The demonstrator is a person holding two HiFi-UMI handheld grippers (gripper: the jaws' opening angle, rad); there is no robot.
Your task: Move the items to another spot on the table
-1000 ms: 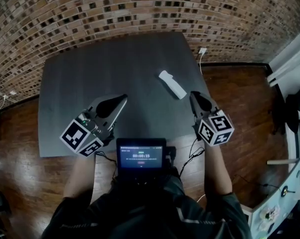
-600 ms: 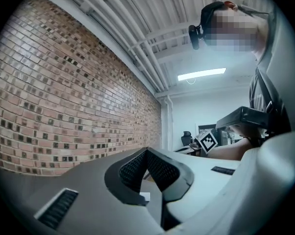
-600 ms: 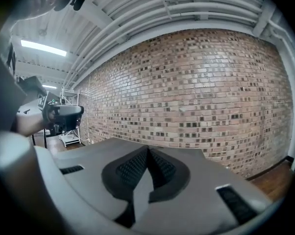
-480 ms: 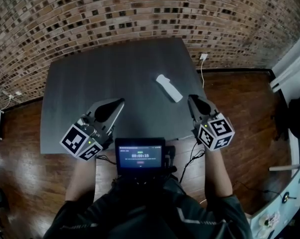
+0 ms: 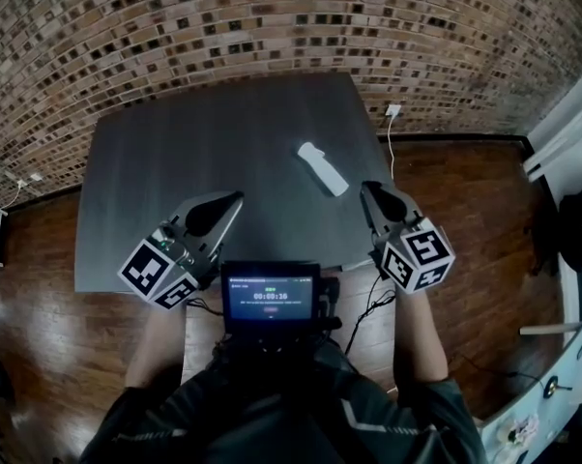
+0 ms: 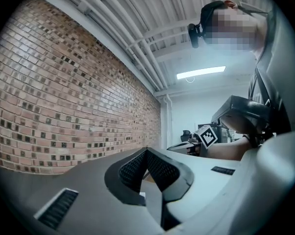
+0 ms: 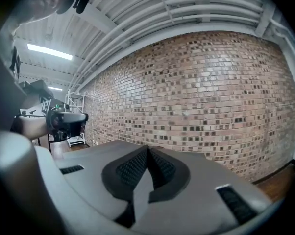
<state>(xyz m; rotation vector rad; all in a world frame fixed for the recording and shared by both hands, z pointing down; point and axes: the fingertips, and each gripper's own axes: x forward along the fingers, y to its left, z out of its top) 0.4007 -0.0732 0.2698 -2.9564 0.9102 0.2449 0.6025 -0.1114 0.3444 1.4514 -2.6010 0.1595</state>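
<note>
A white, elongated remote-like item lies on the dark grey table, right of its middle. In the head view my right gripper hovers just right of and nearer than the item, shut and holding nothing. My left gripper hangs over the table's near left part, well apart from the item, jaws together and empty. In the left gripper view the jaws meet at their tips; in the right gripper view the jaws are also closed. Neither gripper view shows the item.
A brick wall runs behind the table. Wooden floor surrounds it, with a white cable and plug at the back right corner. A small screen sits at my chest. White furniture stands at far right.
The view has shifted slightly, so the item sits a little further left in the picture. Both grippers hold nearly the same places and stay closed.
</note>
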